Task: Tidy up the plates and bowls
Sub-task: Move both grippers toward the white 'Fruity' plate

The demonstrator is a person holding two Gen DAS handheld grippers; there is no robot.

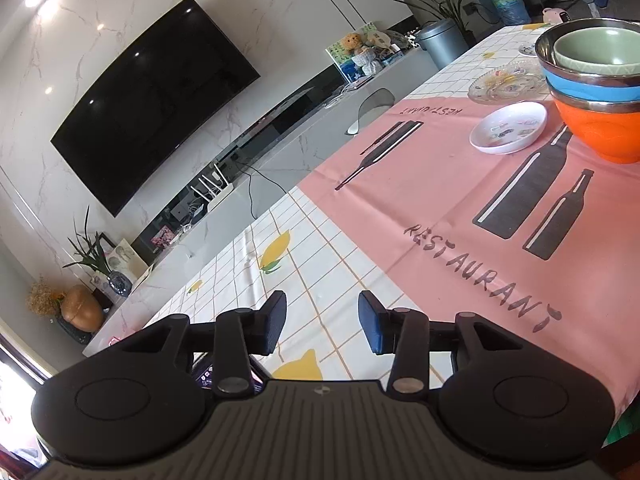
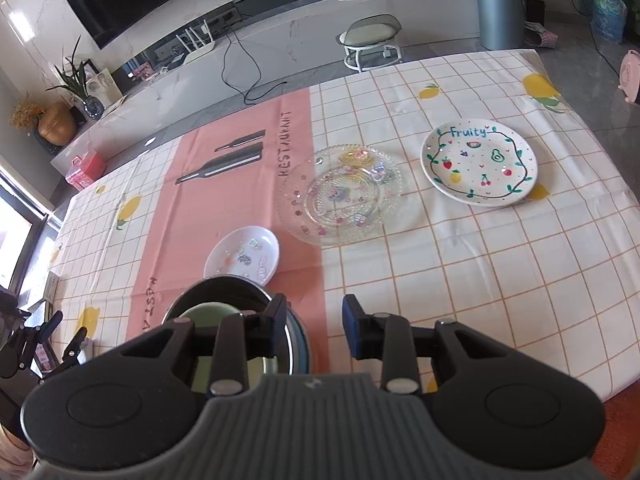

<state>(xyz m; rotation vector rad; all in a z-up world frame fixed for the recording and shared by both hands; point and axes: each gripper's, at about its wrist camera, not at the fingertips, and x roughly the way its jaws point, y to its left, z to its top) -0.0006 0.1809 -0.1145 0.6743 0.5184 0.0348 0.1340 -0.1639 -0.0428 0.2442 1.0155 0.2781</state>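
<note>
Bowls are nested: green bowl (image 1: 596, 54) inside a blue one (image 1: 592, 90), on the orange bowl (image 1: 600, 132), on the pink runner (image 1: 420, 184) toward the table's near edge. Small white dish (image 2: 242, 256) beside the stack; glass plate (image 2: 340, 196) mid-table; Fruity plate (image 2: 478, 162) toward the far right corner. Left gripper (image 1: 322, 322) and right gripper (image 2: 314, 328): jaws spread, empty. Risk: the right gripper's left finger sits over the stack's rim; a sideways sweep could tip it. The glass plate looks slippery to pinch.
</note>
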